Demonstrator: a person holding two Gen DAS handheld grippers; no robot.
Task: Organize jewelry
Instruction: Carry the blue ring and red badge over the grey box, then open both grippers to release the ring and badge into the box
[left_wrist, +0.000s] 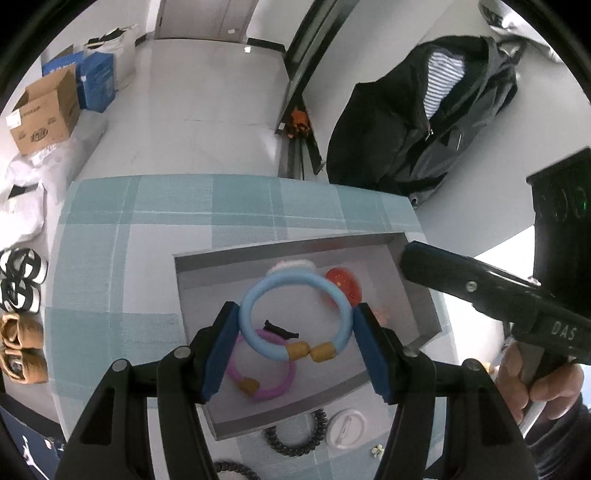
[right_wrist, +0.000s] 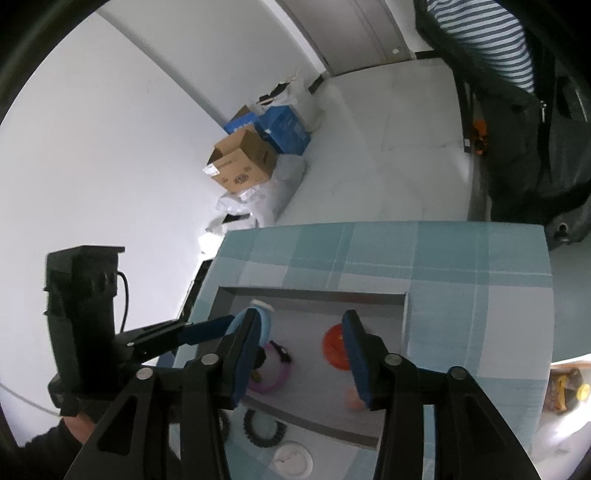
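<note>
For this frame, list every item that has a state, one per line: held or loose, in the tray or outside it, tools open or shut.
Left tool: shut on blue bangle.
Blue bangle: held above tray.
Purple bangle: loose in tray.
Red disc: loose in tray.
Tray: on checked cloth.
Black bead bracelet: outside tray.
White badge: outside tray.
Right tool: open, empty, over tray.
</note>
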